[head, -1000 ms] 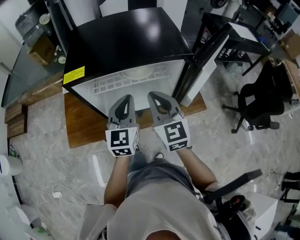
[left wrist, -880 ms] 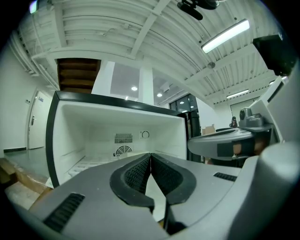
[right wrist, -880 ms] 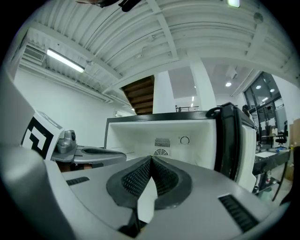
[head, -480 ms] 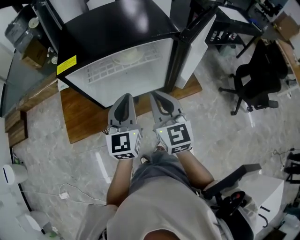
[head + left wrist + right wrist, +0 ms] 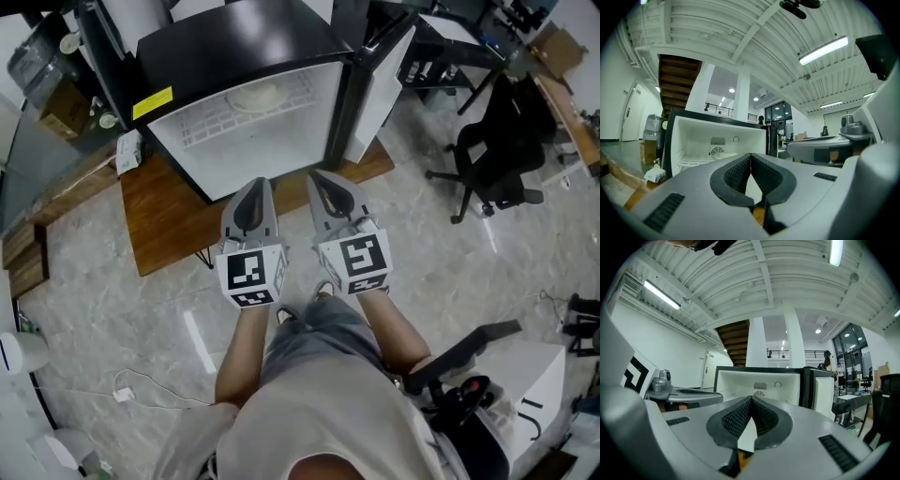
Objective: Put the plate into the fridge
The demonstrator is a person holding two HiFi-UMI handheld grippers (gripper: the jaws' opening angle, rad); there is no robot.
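Left gripper and right gripper, side by side, have jaws pressed together, empty; ahead of them, a pale round plate lies on the white wire shelf inside the open black fridge.

Glossy fridge top, smooth plastic fridge lining, wooden board, polished stone-look floor, matt plastic left gripper and right gripper

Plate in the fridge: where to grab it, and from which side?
Take the pale round plate by its near rim, coming in level through the open front of the black fridge. It lies flat on the white wire shelf, walled behind and at both sides, so likely only that rim offers a pinch.
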